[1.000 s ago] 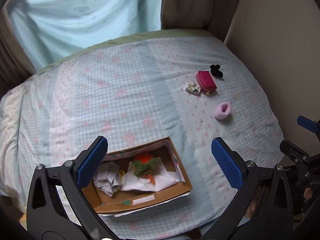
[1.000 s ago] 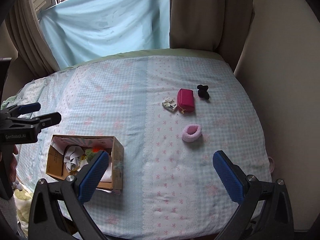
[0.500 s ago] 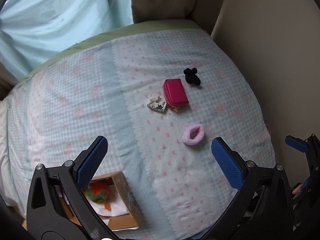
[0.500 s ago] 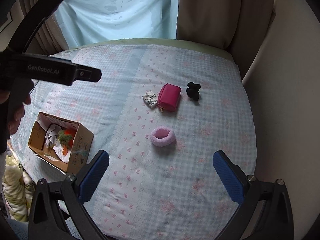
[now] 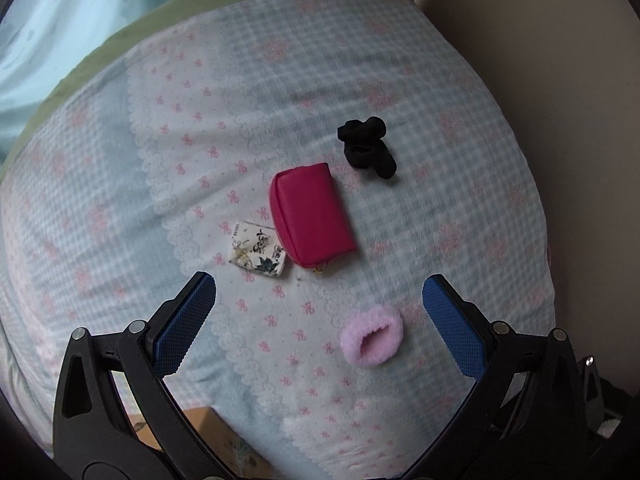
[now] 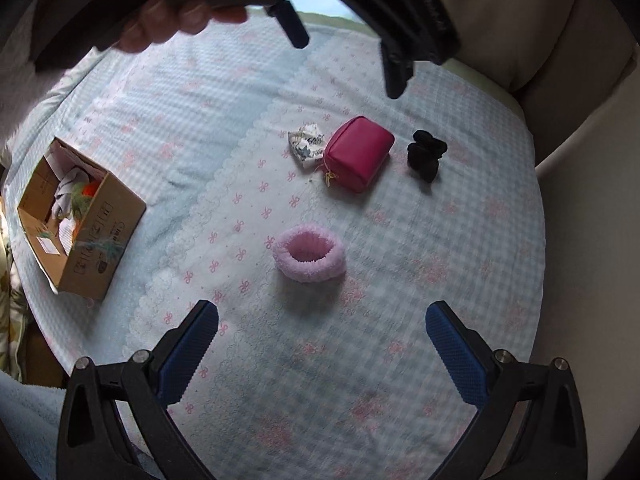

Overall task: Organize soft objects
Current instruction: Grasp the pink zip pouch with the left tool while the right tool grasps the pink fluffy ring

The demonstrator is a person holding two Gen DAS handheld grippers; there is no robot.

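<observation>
- A bed (image 6: 440, 280) covered in a pale blue checked sheet with pink bows carries several soft things.
- The left tool (image 5: 320, 312) hovers above the bed with its blue-padded jaws spread wide, holding nothing.
- The right tool (image 6: 322, 336) is likewise released and empty.
- A fluffy pink scrunchie (image 6: 309, 255) lies on the sheet between the spread jaws, touching neither.
- Beyond it lie a magenta pouch (image 5: 310, 214), a small floral pouch (image 5: 256, 250) just beside the magenta one, and a black fabric item (image 5: 367, 147) a little apart.
- A cardboard box (image 6: 76, 220) with soft items inside stands far left on the bed.
</observation>
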